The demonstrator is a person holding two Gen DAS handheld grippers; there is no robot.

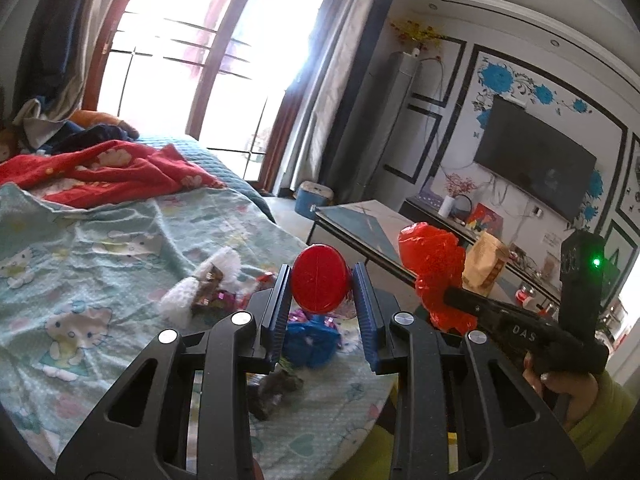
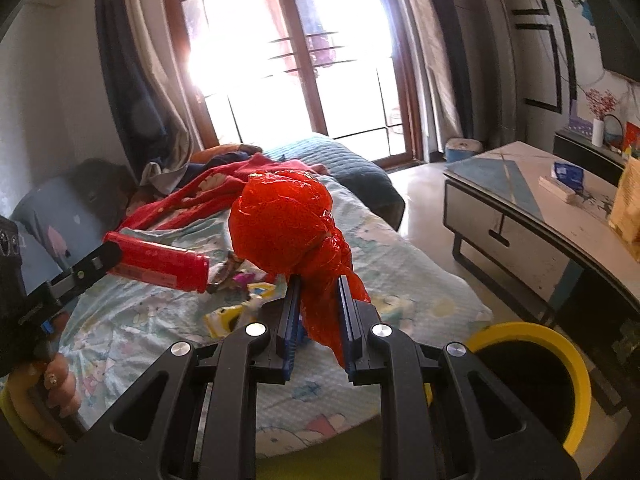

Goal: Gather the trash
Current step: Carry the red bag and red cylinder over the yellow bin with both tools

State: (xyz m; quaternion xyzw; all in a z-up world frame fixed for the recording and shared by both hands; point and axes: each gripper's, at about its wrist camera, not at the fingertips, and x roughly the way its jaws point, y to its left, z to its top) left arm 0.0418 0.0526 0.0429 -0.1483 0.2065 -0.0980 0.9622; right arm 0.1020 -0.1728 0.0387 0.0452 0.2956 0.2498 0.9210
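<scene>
Red, smooth and round-ended, a cylindrical can (image 1: 320,282) sits clamped between the ribbed blue pads of the left claw (image 1: 322,288), lifted above crumpled wrappers (image 1: 216,292) on the soft printed bedsheet (image 1: 100,248), with the desk's (image 1: 360,216) hard edge near to the right. Through the right wrist, crinkly red plastic forms a knotted bag (image 2: 282,220) whose twisted neck is pinched in the right claw (image 2: 320,312), held over the bed's rounded end, with a yellow-rimmed bin (image 2: 576,364) just beside it and open floor (image 2: 420,200) before the desk.
</scene>
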